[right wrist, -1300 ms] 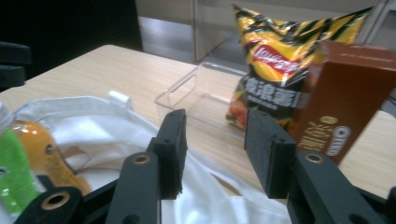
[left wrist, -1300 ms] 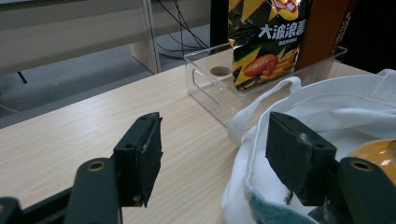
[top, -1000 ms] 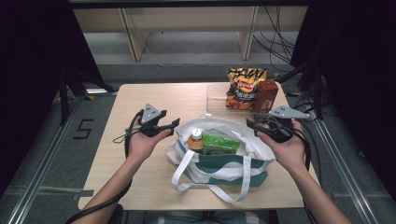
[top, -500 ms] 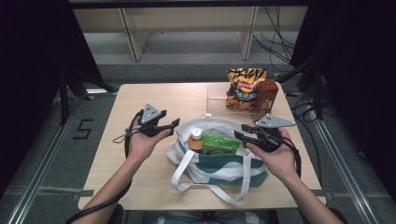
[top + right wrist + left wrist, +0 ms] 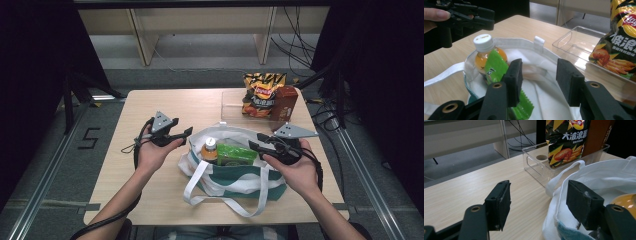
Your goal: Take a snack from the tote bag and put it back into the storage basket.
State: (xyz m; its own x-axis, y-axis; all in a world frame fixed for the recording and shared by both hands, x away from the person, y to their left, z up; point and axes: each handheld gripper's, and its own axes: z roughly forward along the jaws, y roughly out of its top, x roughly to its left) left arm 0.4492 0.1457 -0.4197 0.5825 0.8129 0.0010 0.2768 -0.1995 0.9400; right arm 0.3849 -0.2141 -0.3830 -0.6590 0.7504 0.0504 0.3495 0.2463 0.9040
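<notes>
The right gripper [image 5: 260,141], its jaws just widened and gripping nothing, hung over the white-and-green cloth tote bag [image 5: 235,175] at table centre. At nine o'clock of the bag, the left gripper [image 5: 186,134] stood open beside its rim. A green foil snack packet [image 5: 499,75] and an orange-drink bottle with a white cap [image 5: 484,51] lay inside.

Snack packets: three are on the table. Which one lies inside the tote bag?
The green packet, beside the orange bottle in the white tote bag. The chips bag and brown packet stand in the clear tray.
</notes>
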